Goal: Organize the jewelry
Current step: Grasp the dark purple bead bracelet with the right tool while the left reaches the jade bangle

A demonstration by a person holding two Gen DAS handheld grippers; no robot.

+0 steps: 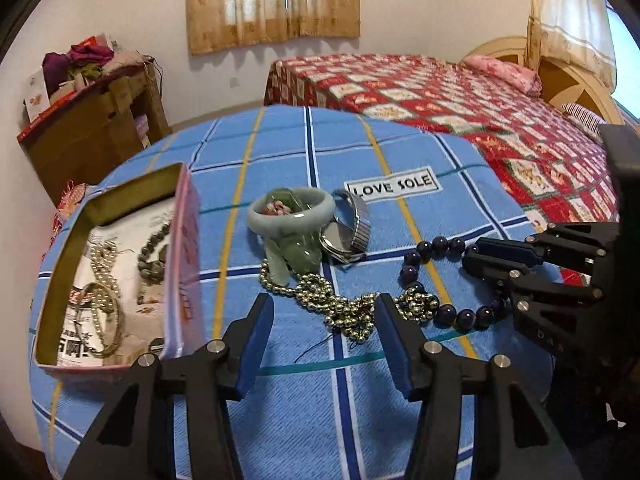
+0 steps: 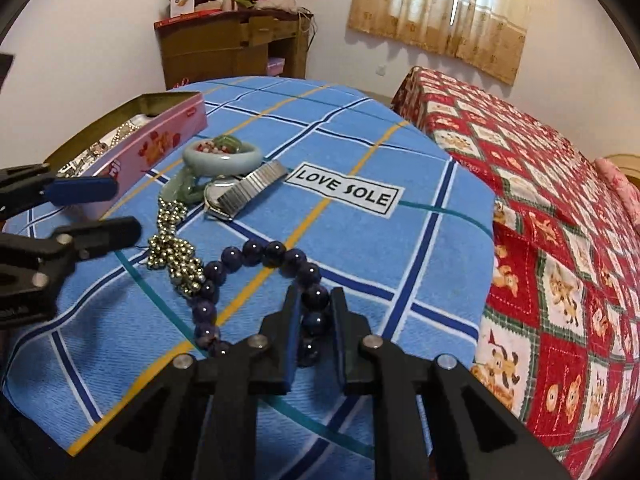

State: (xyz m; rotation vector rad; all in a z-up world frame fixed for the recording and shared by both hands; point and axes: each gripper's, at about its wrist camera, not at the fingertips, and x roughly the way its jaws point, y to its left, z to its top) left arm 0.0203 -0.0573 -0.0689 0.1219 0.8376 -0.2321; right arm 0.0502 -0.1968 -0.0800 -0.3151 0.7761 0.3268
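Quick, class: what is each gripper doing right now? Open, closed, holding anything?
Left gripper: open, fingers either side of the gold bead chain, not pressing it.
Right gripper: closed on the dark purple bead bracelet.

Home bedroom, bed (image 1: pixel 460 112) with red patchwork quilt, pink pillow (image 1: pixel 500 70), curtained window (image 1: pixel 274 0), wooden dresser (image 2: pixel 234 50)

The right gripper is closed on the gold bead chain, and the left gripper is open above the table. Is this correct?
Not quite. The right gripper is closed on the dark purple bead bracelet, not the gold bead chain, as the right wrist view shows. The left gripper is open above the table.
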